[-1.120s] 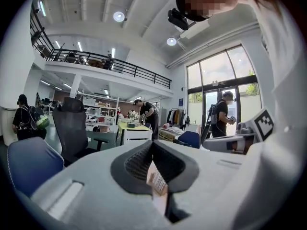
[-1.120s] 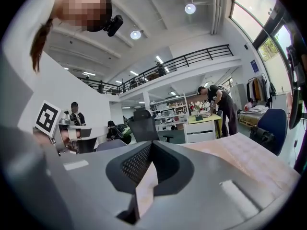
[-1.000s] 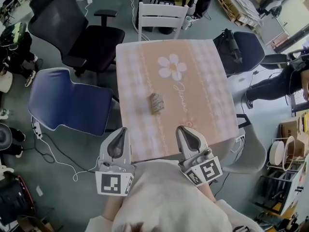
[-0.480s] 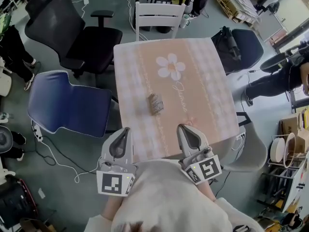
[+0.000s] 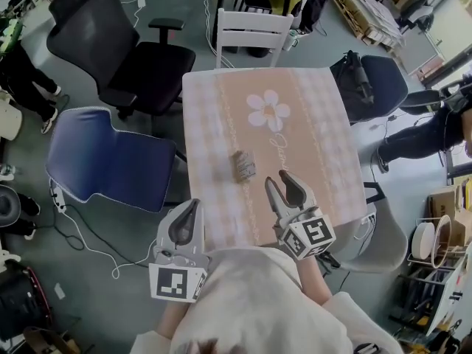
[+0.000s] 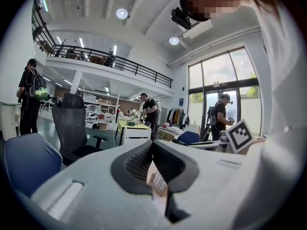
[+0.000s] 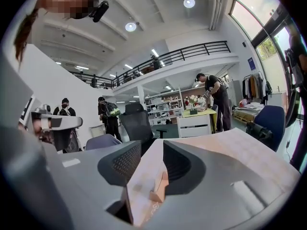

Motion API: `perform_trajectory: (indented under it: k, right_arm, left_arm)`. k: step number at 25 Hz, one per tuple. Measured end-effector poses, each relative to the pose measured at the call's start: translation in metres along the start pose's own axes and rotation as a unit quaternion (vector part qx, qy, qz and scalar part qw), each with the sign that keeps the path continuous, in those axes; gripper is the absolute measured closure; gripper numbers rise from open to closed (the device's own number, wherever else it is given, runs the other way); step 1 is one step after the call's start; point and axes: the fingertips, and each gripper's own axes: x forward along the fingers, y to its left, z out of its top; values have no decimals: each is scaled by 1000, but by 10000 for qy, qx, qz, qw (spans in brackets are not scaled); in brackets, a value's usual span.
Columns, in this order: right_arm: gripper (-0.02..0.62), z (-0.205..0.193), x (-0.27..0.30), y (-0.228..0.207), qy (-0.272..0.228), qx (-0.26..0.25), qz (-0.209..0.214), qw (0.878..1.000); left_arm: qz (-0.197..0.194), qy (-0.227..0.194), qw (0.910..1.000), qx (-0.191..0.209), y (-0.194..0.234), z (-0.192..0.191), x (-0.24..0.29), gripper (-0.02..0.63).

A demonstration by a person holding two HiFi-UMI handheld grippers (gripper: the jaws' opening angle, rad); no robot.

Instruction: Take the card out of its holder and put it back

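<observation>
Nearest in, the left gripper [image 5: 194,203] hangs at the table's near edge. Its jaws are pinched together at the tips and grip nothing. Beside it, the right gripper [image 5: 278,178] is out over the table [image 5: 310,146]. Its jaws have just been opening and now stand wide apart, with only checked cloth between them.

Just ahead and slightly left of those open tips lies the card holder [image 5: 244,165], flat on the cloth near the table's middle and touched by neither gripper. Only bare cloth separates it from the right jaws. Whether the card sits inside can't be made out.

Further up the cloth is a flower print [image 5: 267,110]. A blue chair [image 5: 110,161] crowds the table's left side, a dark chair [image 5: 380,80] stands at its far right corner, and a white chair [image 5: 253,26] is tucked at the far edge. A black office chair [image 5: 110,35] stands back left. A person [image 5: 431,135] is off to the right.
</observation>
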Motion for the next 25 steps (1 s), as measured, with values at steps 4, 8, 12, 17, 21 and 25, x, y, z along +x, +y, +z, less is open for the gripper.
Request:
perform_trajectory:
  k: [4,8,12,17,21,25]
  right_arm:
    - [448,-9,23,-12,123,181,-15,9998]
    - [437,-23,45,-21,330,347,-71,9988]
    - [433,-45,64,-27,596,334,-118,9976]
    - [434,-75,80,-32,959,514,-187,9939]
    - [450,-87,90,-28,1092,586,-127,9922]
    - [468,-93,97,-24,1181,606,-61,9911]
  left_arm:
    - [71,27,10000,40,4,-2,-2,606]
    - [143,17,9999,11,7,-2,-1,606]
    - [254,-21,9997,-55,10,-2,-1,606]
    - [327,14,9995,-19,10,-4,-1,606]
    - [400,27,9992,-41,12,-4,-2,606]
    - [457,25,9989,-48,14,-4,-2,606]
